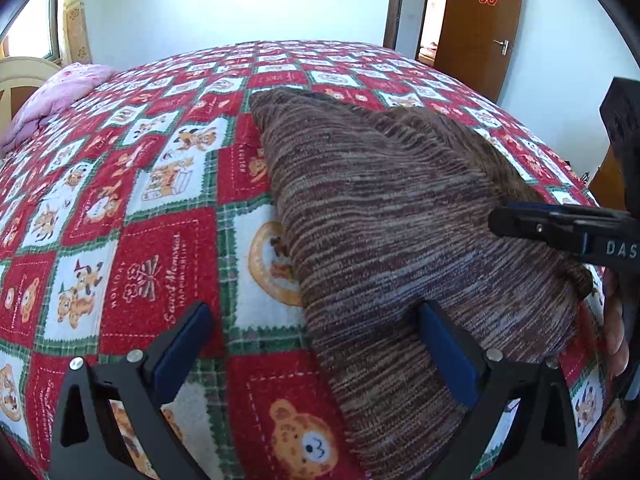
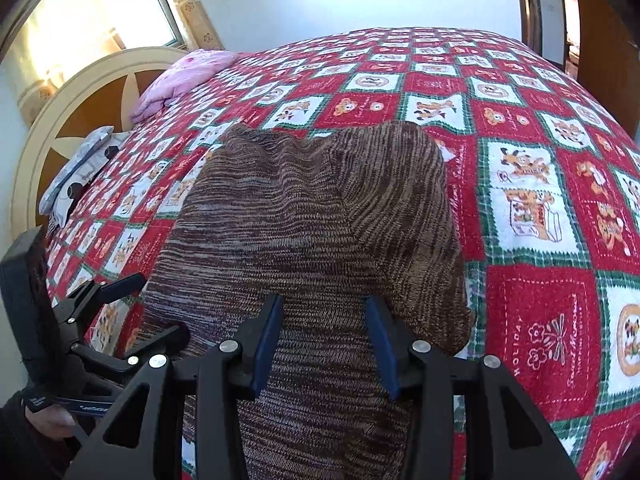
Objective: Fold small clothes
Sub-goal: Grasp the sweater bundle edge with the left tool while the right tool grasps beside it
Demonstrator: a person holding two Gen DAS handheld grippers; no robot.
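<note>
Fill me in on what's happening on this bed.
A person is folding a brown striped knit garment on a red patchwork bedspread, with a two-finger tool in each hand. The right tool is over the garment's near part, open. The left tool is open beside the garment's edge. The garment lies partly folded.

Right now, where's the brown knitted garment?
The brown knitted garment lies on the red patchwork bedspread at its near edge, right in front of both grippers, well short of the pink pillow.
</note>
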